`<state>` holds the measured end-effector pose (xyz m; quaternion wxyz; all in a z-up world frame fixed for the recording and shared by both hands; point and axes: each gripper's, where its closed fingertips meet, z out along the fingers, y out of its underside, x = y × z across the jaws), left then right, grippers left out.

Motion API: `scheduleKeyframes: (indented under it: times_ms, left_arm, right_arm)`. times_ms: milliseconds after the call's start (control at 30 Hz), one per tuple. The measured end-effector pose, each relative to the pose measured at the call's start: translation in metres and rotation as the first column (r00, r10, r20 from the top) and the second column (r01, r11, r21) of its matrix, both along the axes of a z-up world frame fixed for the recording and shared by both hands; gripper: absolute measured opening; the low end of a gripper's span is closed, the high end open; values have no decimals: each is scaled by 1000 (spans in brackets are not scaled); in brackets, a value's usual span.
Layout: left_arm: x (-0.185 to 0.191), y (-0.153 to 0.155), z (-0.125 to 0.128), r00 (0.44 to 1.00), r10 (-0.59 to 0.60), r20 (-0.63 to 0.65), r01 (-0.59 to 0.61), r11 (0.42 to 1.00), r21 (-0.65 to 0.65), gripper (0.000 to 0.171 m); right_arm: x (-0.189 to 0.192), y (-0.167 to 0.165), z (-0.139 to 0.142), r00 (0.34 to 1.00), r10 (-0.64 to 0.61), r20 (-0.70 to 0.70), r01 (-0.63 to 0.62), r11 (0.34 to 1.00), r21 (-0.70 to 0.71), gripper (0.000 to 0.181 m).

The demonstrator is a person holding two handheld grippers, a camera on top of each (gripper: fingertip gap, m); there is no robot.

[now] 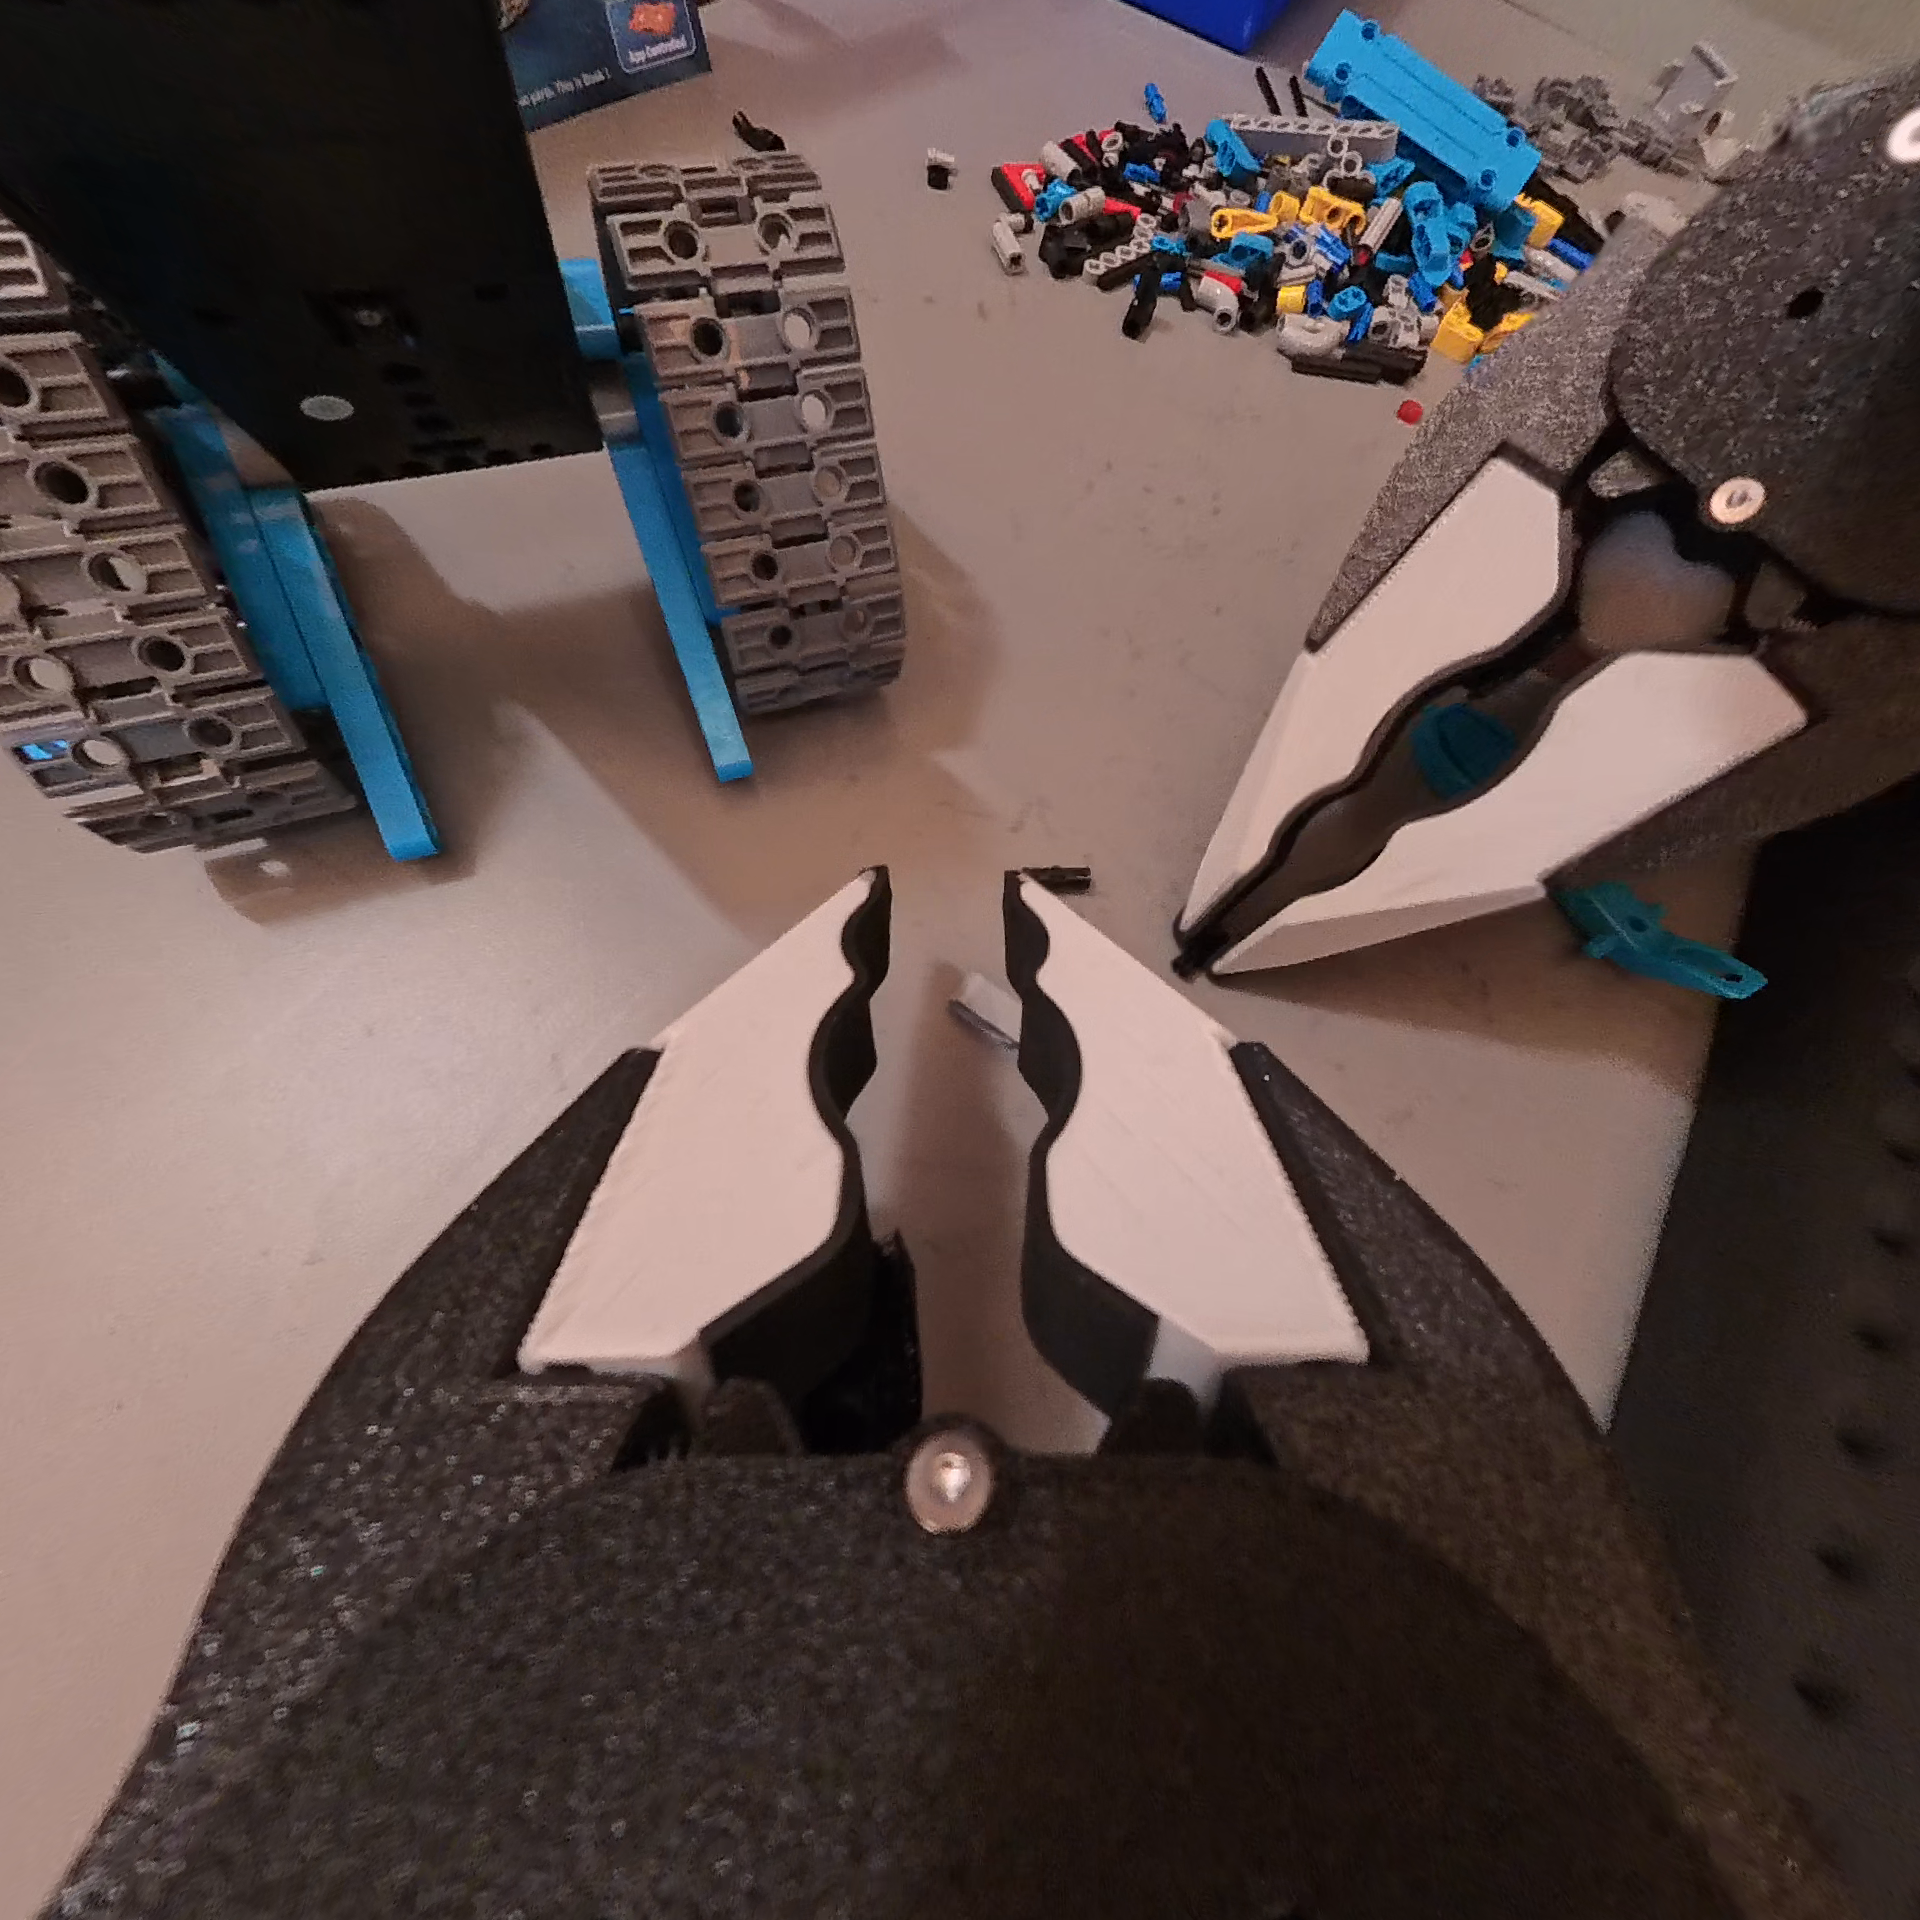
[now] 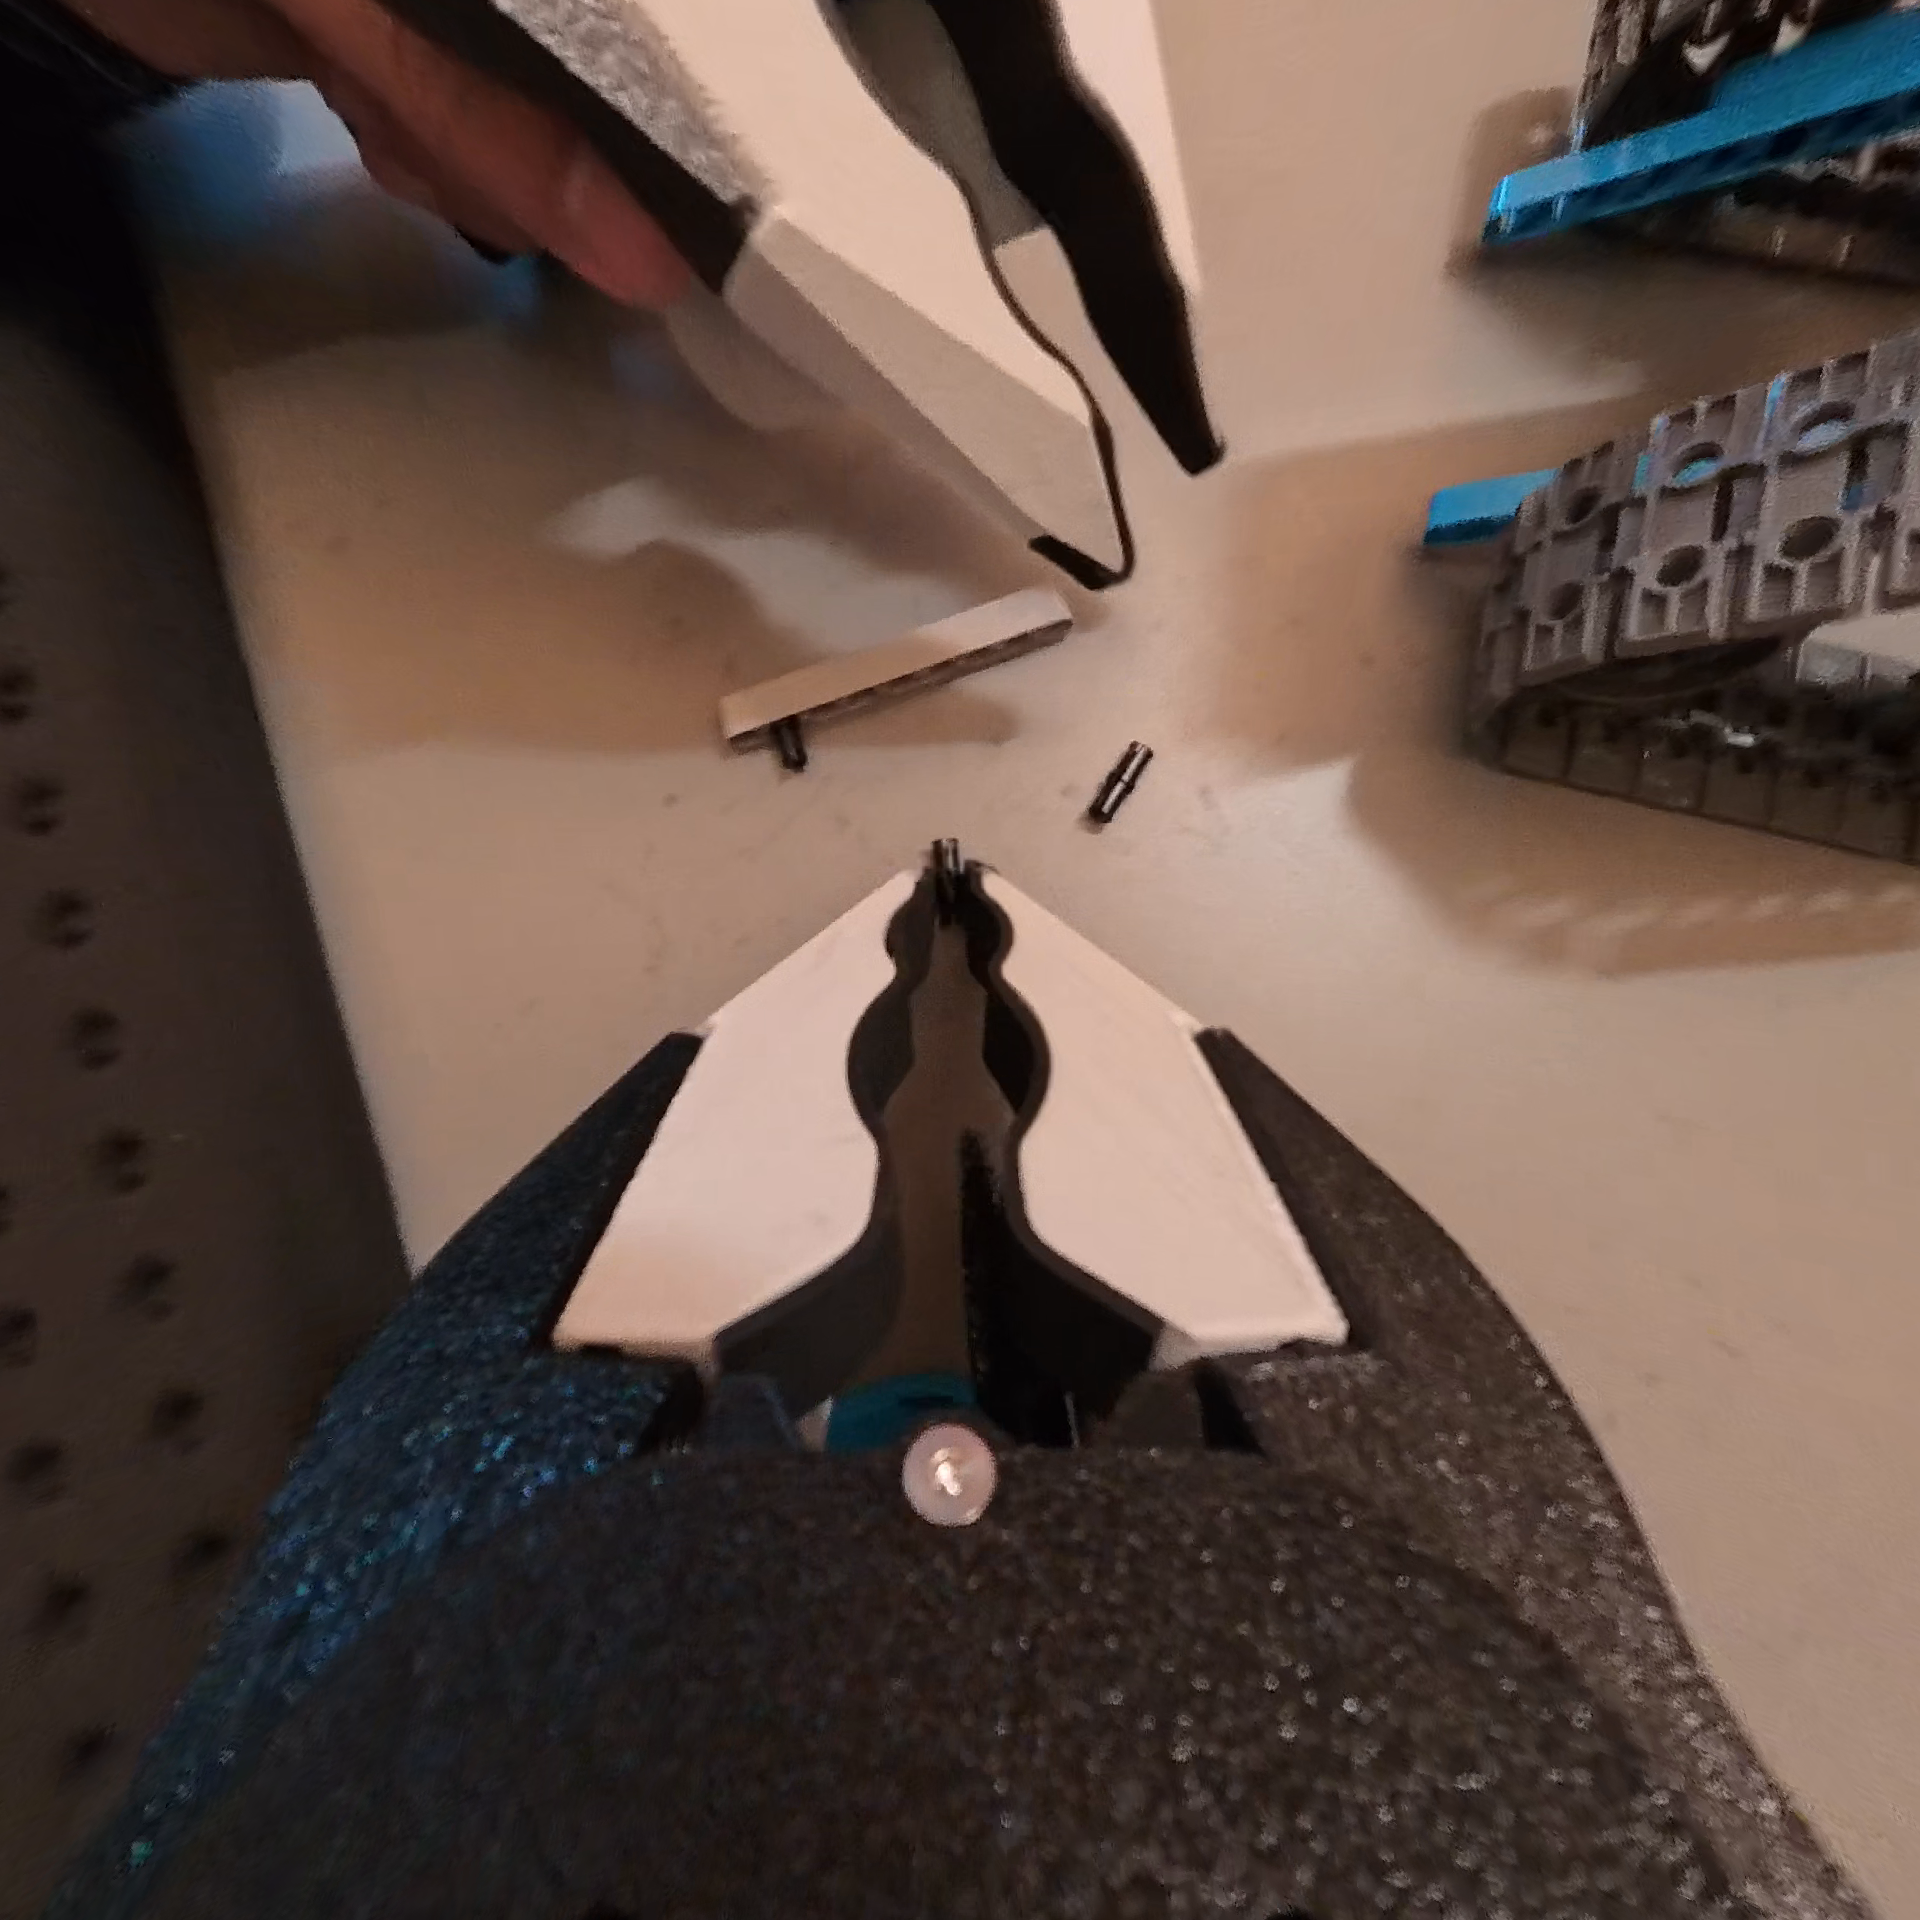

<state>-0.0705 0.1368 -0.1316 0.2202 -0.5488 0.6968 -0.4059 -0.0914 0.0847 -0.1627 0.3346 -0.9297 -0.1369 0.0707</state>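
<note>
My right gripper (image 2: 948, 883) is shut on a small black pin (image 2: 945, 862) that sticks out of its tips just above the tabletop; it also shows in the left wrist view (image 1: 1193, 956). My left gripper (image 1: 948, 894) is open and empty, its tips hovering over one end of a short light grey beam (image 2: 894, 665), which lies flat with a black pin (image 2: 790, 748) in its other end. In the right wrist view the left gripper (image 2: 1143, 509) comes in from the top. A loose black pin (image 2: 1112, 779) lies between the two grippers and also shows in the left wrist view (image 1: 1060, 876).
A tracked vehicle with grey treads (image 1: 769, 436), blue beams and a black body stands at the left. A pile of mixed small bricks (image 1: 1299, 229) lies at the back right. A teal piece (image 1: 1652, 940) lies under the right gripper. A perforated surface (image 2: 83, 1039) borders the table. The tips of one gripper are about 7 cm away from the tips of the other.
</note>
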Motion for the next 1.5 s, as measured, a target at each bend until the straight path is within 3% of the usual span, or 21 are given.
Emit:
scheduleKeyframes:
  times_ms: [67, 167, 233, 300, 367, 467, 567, 633, 700, 767, 833, 900, 967, 1133, 1233, 1333, 1400, 1500]
  left_arm:
    - [0, 2, 0, 1000, 6, 1, -6, 1000, -3, 20]
    - [0, 5, 2, 1000, 10, 13, -10, 1000, 4, 20]
    - [1, 5, 4, 1000, 6, 25, -7, 1000, 14, 20]
    - [1, 4, 4, 1000, -2, 28, 1, 1000, 28, 20]
    - [1, 3, 2, 1000, -9, 23, 8, 999, 42, 20]
    - [1, 3, 0, 1000, -9, 14, 8, 999, 52, 20]
    - [2, 4, 0, 1000, -2, 17, 1, 999, 52, 20]
    - [2, 6, -1, 1000, 5, 13, -6, 999, 51, 20]
    - [2, 6, -2, 1000, 9, 10, -10, 999, 54, 20]
    - [3, 7, -2, 1000, 14, 12, -15, 998, 57, 20]
    - [3, 8, -2, 1000, 17, 14, -17, 998, 55, 20]
    - [3, 8, -1, 1000, 19, 16, -20, 998, 52, 20]
    - [3, 7, -1, 1000, 19, 15, -19, 999, 50, 20]
    - [3, 6, 1, 1000, 18, 19, -19, 999, 46, 20]
    - [2, 2, 4, 1000, 7, 27, -7, 1000, 18, 19]
    - [2, 4, 3, 1000, 10, 28, -11, 1000, 23, 19]
    - [-1, 5, 5, 999, 14, 36, -15, 1000, 9, 19]
    - [-13, 0, 8, 999, -1, 54, 2, 1000, -15, 21]
  right_arm:
    - [20, -4, 2, 998, -37, 47, 37, 999, 3, 3]
    - [95, -22, 29, 959, -244, 145, 227, 966, 125, 3]
    - [165, -54, 42, 874, -449, 185, 424, 891, 162, 3]
    - [228, -103, 43, 741, -619, 262, 597, 785, 166, 3]
    - [260, -142, 39, 661, -689, 298, 681, 717, 147, 3]
    - [278, -169, 33, 612, -718, 332, 726, 677, 124, 5]
    - [272, -157, 42, 626, -727, 284, 717, 679, 157, 12]
    - [247, -127, 47, 687, -699, 199, 677, 715, 174, 16]
    - [191, -78, 45, 817, -573, 65, 557, 814, 168, 19]
    - [124, -31, 39, 905, -417, -81, 425, 890, 167, 20]
    - [64, -1, 25, 938, -288, -194, 310, 947, 89, 22]
    - [39, 14, 15, 956, -249, -153, 259, 965, 48, 23]
    - [34, 22, 14, 966, -247, -78, 252, 966, 63, 19]
    - [27, 25, 0, 970, -240, -45, 240, 971, 12, 16]
    - [21, 27, 0, 979, -200, -40, 201, 979, 28, 3]
    - [30, 24, 2, 978, -209, 10, 208, 977, 43, 3]
    - [64, 11, 13, 948, -298, 110, 288, 952, 101, 3]
    - [156, -41, 34, 799, -539, 267, 502, 842, 198, 3]
